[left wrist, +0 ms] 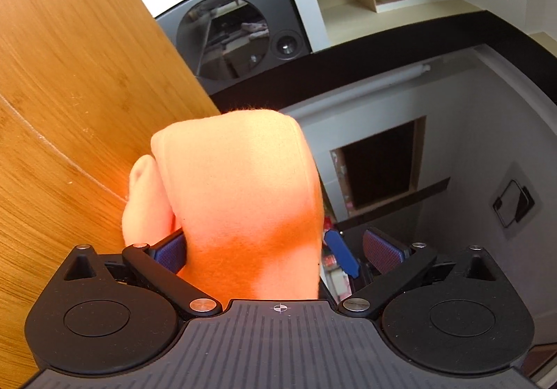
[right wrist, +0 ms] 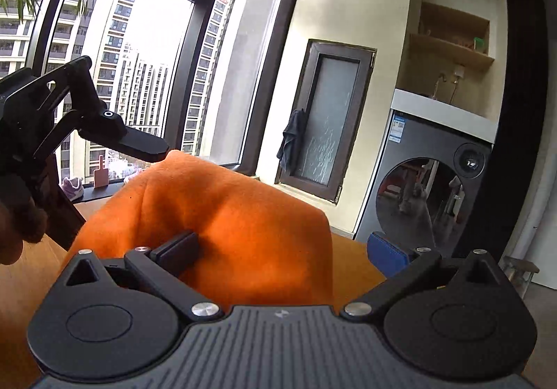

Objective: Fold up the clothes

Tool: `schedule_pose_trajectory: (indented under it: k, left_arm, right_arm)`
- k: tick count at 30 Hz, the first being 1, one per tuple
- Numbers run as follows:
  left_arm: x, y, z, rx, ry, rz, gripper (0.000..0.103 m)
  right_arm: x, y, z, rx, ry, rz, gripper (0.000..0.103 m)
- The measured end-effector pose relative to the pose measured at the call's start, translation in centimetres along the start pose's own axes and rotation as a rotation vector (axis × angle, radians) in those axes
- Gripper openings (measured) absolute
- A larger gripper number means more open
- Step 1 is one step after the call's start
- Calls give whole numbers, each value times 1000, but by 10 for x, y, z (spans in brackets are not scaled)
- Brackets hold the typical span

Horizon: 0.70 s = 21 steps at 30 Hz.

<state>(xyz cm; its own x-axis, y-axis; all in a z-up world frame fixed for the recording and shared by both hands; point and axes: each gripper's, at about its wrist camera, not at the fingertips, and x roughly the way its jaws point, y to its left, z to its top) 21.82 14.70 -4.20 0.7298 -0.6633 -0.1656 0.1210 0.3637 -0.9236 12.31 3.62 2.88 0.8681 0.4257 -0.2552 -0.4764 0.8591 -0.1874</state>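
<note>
- Left gripper (left wrist: 275,249): the two blue-padded fingers (left wrist: 383,249) are seen spread wide, and the orange fleece garment (left wrist: 243,201) is draped between them, lying against the left pad with a clear gap to the right pad. Whether the cloth is actually pinched cannot be told from this view.
- In the left wrist view the garment is shown as a soft, fuzzy orange fabric, bunched into a rounded hump with a stitched hem running along its right side and a smaller fold bulging out at its left.
- The cloth is held up over the edge of the wooden table (left wrist: 69,93), whose grain fills the left of that view.
- Right gripper (right wrist: 282,249): its fingers are likewise spread apart, the dark left finger (right wrist: 181,246) pressed into the orange garment (right wrist: 243,232) and the blue right pad standing just clear of the fabric's edge. A firm grasp cannot be confirmed here either.
- From the right wrist camera the fabric is seen rising as a tent-like mound, sunlit at its lower part and shaded in the creases.
- At the mound's top left, the left gripper (right wrist: 139,142) is seen with one black finger touching the cloth's peak.
- Farther out, a washing machine (right wrist: 428,183) is seen against the wall, and tall windows (right wrist: 139,58) look onto apartment towers.
</note>
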Motion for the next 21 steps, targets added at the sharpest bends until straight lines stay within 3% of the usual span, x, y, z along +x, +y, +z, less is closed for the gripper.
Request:
schedule_pose_trajectory:
  k: [1,5,9,12,13,16,18,21]
  left_arm:
    - [1,-3,0,2,6,-5,103]
    - [7,-14,-2,8,22,24,103]
    - [18,-16,-1,-91,25,0,103]
    - [24,-18,-1,-192,34,-108,103]
    - [27,-21,-1,-201,37,-129,103]
    - [31,-31,3,-152,41,-111,103]
    - [32,-34,7,-112,34,-85,103]
    - [29,-26,13,-84,3,-55,103]
  right_arm:
    - [-8,-6,1,28,-6,7,103]
    - [-47,-23,-3,181,-36,182,103]
    - [-60,-1,-11,168,-21,252,103]
    - [-44,31,-20,92,32,204,103]
    - [-40,40,-22,52,26,147,103]
    - [-19,53,-24,-60,32,-36,103]
    - [-5,44,-24,-58,61,-72,103]
    - [-4,22,-19,-67,50,-59,70]
